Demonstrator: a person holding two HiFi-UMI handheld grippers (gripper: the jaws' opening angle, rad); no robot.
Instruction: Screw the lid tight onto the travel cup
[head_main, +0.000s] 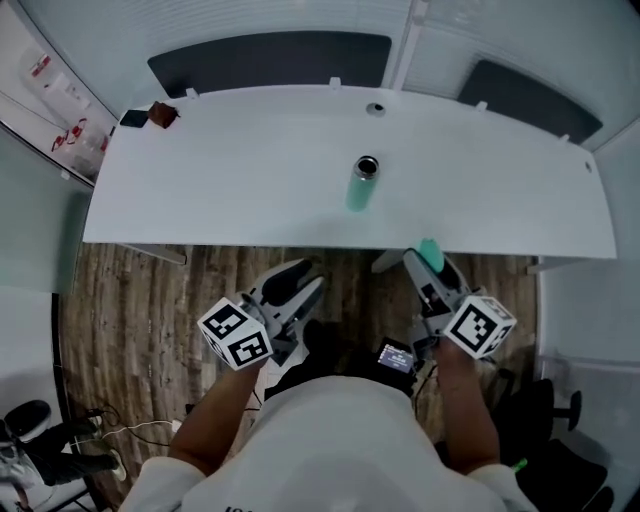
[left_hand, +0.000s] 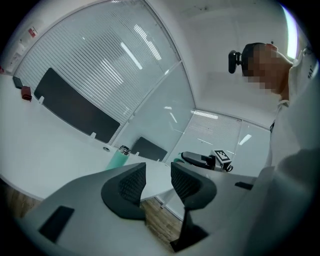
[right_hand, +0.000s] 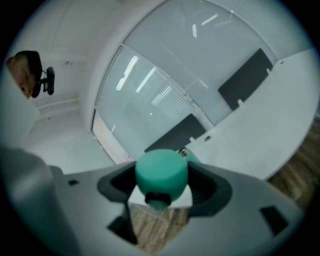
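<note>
In the left gripper view only the top of the cup (left_hand: 118, 155) shows; the left tongs (left_hand: 158, 182) cover its lower body. In the right gripper view the lid (right_hand: 161, 172) is blurred. It hides nearly all of the cup behind it, and covers the pads of the right tongs (right_hand: 162, 186) where they meet it. In the head view a small dark red thing (head_main: 163, 114) at the far left corner of the tabletop (head_main: 240, 190) is too small to tell. So is a round spot (head_main: 375, 108) near its far edge. The person's torso (head_main: 340, 440) is cut off by the near edge and hides the floor beneath. A small screen (head_main: 395, 356) between the forearms is partly covered.
</note>
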